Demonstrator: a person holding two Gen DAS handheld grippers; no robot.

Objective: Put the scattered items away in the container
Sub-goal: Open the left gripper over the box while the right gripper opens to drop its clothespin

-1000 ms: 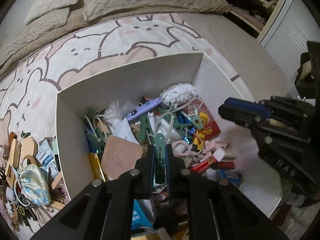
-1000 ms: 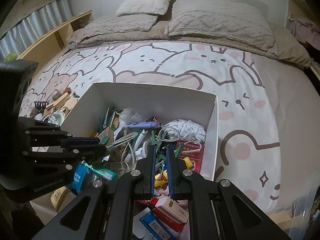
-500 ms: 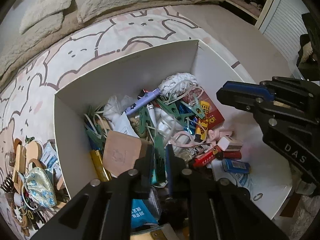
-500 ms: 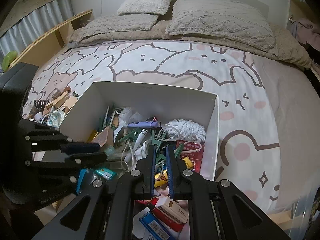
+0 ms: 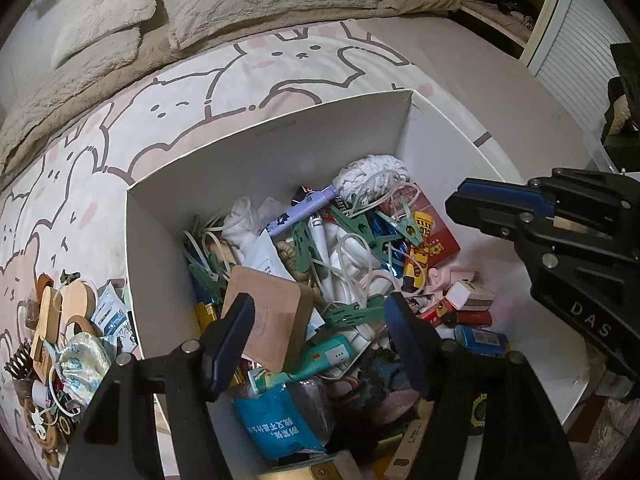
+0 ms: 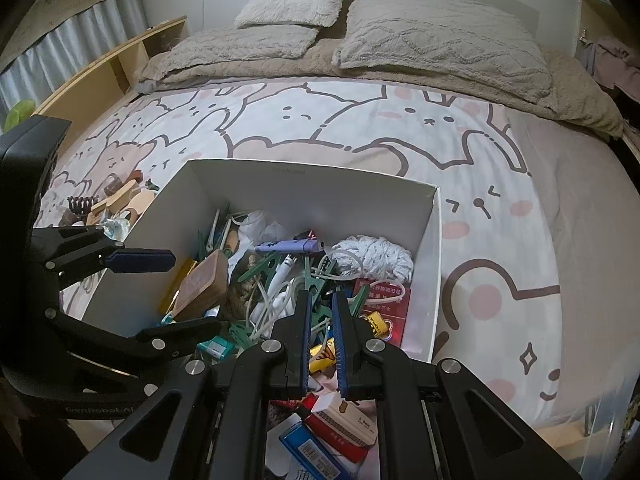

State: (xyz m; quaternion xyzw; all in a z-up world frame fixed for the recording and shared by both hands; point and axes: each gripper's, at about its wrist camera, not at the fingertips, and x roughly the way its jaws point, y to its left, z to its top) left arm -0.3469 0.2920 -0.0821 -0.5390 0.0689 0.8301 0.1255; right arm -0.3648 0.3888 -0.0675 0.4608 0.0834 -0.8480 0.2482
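Note:
A white box [image 5: 280, 140] sits on the bed, filled with clips, cables, small packets and a square wooden block [image 5: 268, 316]. My left gripper [image 5: 318, 308] hangs over the box's near left part. Its jaws are opening and the pads press on nothing. A green clothes peg [image 5: 354, 312] lies loose on the pile under them. My right gripper [image 6: 322, 300] hovers over the box's right side [image 6: 436, 264], shut with nothing between its fingers. Several loose items [image 5: 60, 340] lie on the bedspread left of the box, among them wooden pieces and a hair claw.
The bedspread [image 6: 360, 128] with cartoon animals stretches beyond the box. Pillows [image 6: 432, 40] lie at the head of the bed. A wooden shelf [image 6: 120, 64] runs along the far left side. A white slatted door [image 5: 580, 40] stands at the right.
My left gripper's jaws have spread apart and the green peg they held now lies on the pile in the box. The right gripper has stayed shut and still.

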